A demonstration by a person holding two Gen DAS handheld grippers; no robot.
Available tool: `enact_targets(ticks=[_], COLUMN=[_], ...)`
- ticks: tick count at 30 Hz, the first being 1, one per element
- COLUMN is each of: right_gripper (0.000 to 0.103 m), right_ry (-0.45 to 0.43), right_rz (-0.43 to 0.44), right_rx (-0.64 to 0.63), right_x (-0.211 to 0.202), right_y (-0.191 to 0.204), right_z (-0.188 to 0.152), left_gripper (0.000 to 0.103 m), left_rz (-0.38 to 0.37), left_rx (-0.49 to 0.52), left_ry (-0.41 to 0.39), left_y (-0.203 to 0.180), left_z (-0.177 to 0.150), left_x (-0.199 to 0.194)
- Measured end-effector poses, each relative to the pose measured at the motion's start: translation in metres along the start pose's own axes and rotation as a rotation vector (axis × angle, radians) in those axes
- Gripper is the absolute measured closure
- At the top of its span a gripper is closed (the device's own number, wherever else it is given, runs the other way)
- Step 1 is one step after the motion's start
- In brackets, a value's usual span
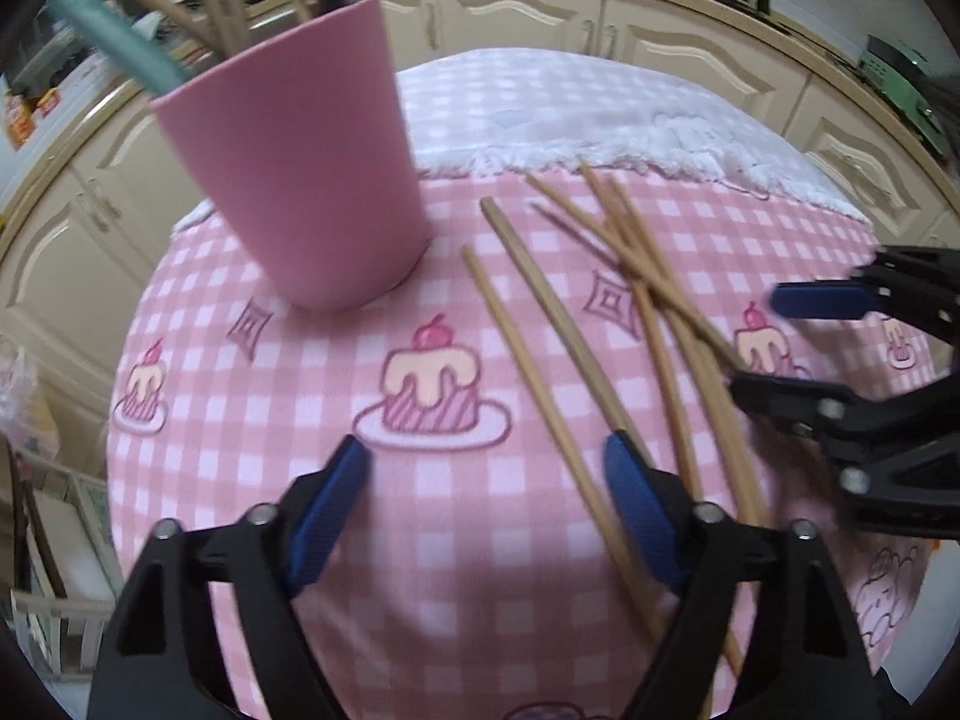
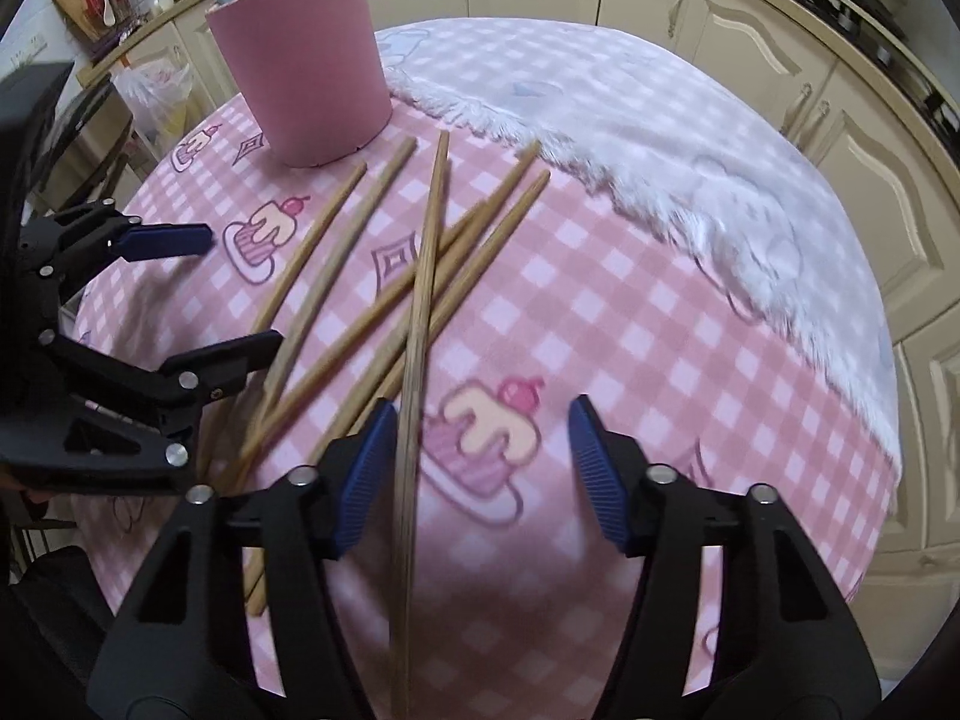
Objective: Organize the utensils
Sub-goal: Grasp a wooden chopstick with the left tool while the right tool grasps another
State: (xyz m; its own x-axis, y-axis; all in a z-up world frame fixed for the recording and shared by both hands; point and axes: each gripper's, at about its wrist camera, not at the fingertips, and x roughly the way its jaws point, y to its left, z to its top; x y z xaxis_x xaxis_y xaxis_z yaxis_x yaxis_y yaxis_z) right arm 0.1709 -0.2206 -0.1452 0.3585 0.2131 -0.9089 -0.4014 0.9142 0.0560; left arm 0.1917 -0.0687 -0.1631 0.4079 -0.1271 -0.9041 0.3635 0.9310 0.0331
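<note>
A pink cup (image 1: 300, 162) stands on the pink checked cloth and holds a teal handle and several wooden sticks; it also shows in the right wrist view (image 2: 306, 54). Several wooden chopsticks (image 1: 636, 300) lie loose and crossed to its right, and they also show in the right wrist view (image 2: 384, 276). My left gripper (image 1: 486, 468) is open just above the cloth, with chopsticks passing under its right finger. My right gripper (image 2: 483, 426) is open; one chopstick (image 2: 420, 324) runs between its fingers near the left pad. Each gripper shows in the other's view, the right (image 1: 780, 348) and the left (image 2: 234, 282).
A white fluffy cloth (image 2: 690, 138) covers the far half of the round table (image 1: 180, 420). Cream kitchen cabinets (image 1: 540, 18) ring the table. A plastic bag (image 2: 156, 96) sits beyond the table's left edge.
</note>
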Motion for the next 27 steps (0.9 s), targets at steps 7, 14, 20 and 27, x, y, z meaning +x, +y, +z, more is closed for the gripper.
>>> enact_targets(ticks=[7,14,20,27], right_gripper=[0.096,0.096,0.096,0.096], right_ry=[-0.006,-0.003,0.037,0.043], right_rz=[0.067,0.128,0.091,0.043], right_rx=[0.010,0.092,0.052,-0.006], right_x=[0.003,0.001,0.004,0.013], right_y=[0.002,-0.015,-0.009,0.000], right_z=[0.013,0.005,0.014,0.030], left_gripper=[0.097,0.098,0.089,0.098], left_rz=[-0.096,-0.101,-0.059,-0.072], left_rx=[0.050,0.018,0.052,0.086], left_ry=[0.005,-0.018,0.009,-0.005], left_y=[-0.003,0.013,0.010,0.000], left_z=[0.014,0.008,0.012,0.028], left_x=[-0.001,-0.010,-0.001,0.010])
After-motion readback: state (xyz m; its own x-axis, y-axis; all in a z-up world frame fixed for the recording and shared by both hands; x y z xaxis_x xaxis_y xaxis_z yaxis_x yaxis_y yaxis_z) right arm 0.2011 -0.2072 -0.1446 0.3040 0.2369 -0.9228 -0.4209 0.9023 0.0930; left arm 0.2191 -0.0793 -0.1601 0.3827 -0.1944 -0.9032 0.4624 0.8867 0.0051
